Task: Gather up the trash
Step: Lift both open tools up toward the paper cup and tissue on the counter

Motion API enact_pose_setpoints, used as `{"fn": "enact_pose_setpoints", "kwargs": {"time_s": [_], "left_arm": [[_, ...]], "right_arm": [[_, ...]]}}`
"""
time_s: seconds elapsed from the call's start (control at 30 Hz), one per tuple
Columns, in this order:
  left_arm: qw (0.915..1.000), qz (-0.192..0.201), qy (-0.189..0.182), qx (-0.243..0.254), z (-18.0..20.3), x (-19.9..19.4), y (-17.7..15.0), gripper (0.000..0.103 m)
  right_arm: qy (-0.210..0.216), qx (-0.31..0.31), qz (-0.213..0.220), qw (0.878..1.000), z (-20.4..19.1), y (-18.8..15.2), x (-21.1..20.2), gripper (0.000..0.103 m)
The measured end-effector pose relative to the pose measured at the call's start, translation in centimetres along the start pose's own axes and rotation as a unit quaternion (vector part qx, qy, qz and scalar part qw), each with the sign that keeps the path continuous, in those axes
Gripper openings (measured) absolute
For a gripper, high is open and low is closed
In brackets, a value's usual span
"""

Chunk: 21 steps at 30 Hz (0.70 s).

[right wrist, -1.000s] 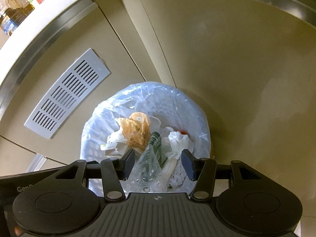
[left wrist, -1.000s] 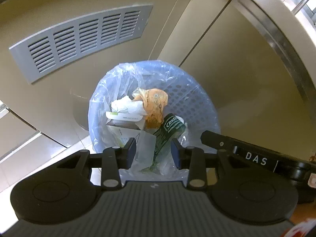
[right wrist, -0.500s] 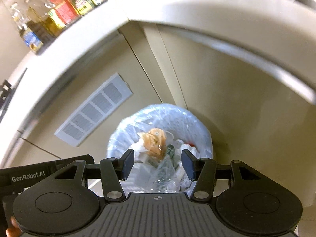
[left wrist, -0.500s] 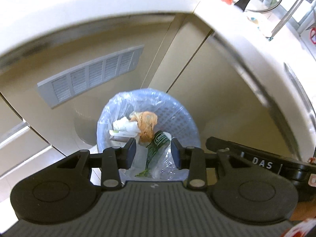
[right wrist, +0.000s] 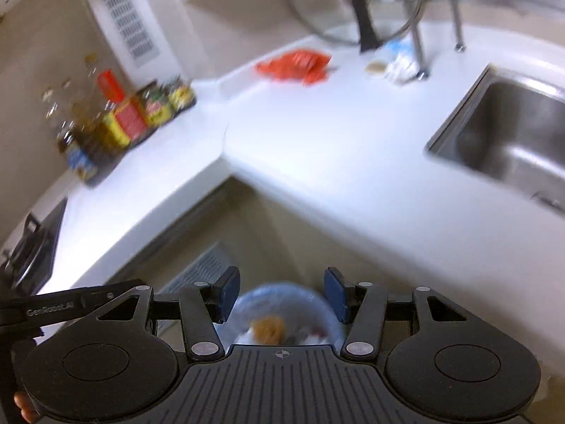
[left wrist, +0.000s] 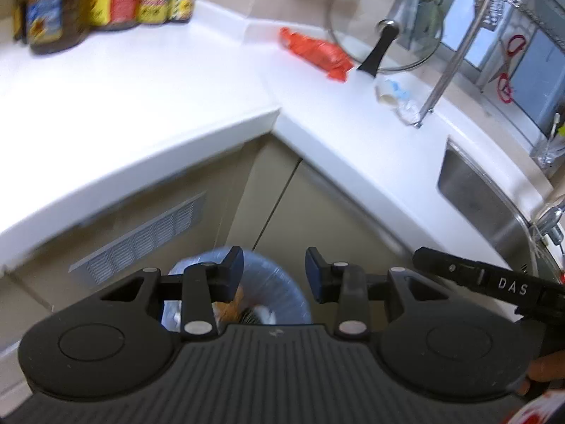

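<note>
Low at the bottom of both frames, the left gripper point(left wrist: 273, 270) shows a modest gap with nothing between its pads, and the right gripper point(right wrist: 280, 293) stands wider, also empty, above the round bin lined with a pale blue plastic bag point(left wrist: 282, 282) holding crumpled trash. Further up, on the white L-shaped countertop point(left wrist: 148, 106), a crumpled orange-red wrapper point(left wrist: 316, 53) lies upper centre beside the glass pot lid point(left wrist: 385, 21), with a whitish-blue scrap point(left wrist: 392, 92) just right of it.
</note>
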State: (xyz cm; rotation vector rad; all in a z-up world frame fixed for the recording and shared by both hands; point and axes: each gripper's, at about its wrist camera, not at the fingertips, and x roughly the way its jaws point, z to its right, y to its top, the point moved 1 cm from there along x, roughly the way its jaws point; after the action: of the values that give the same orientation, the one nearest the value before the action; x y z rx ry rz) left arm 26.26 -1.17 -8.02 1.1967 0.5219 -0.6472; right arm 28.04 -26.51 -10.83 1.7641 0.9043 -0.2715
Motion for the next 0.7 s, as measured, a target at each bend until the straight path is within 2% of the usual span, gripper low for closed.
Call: {"fn": "enact_pose_setpoints", "kwargs": {"time_s": [0.17, 0.33, 0.67, 0.7], "left_arm": [[0.9994, 0.018, -0.015, 0.025, 2.4, 1.6, 3.0, 0.034], [0.9984, 0.031, -0.018, 0.043, 5.3, 4.6, 6.9, 0.034], [0.9962, 0.046, -0.024, 0.070, 10.9, 13.0, 14.8, 0.034], [0.9960, 0.047, -0.023, 0.072, 11.3, 13.8, 15.4, 0.034]], "right_arm": [[-0.027, -0.001, 0.041, 0.999, 2.1, 3.4, -0.2, 0.053], [-0.051, -0.012, 0.077, 0.996, 5.3, 8.1, 1.3, 0.053], [-0.084, -0.028, 0.132, 0.987, 11.2, 17.1, 8.1, 0.053], [-0.089, -0.032, 0.134, 0.986, 11.4, 17.8, 9.0, 0.050]]}}
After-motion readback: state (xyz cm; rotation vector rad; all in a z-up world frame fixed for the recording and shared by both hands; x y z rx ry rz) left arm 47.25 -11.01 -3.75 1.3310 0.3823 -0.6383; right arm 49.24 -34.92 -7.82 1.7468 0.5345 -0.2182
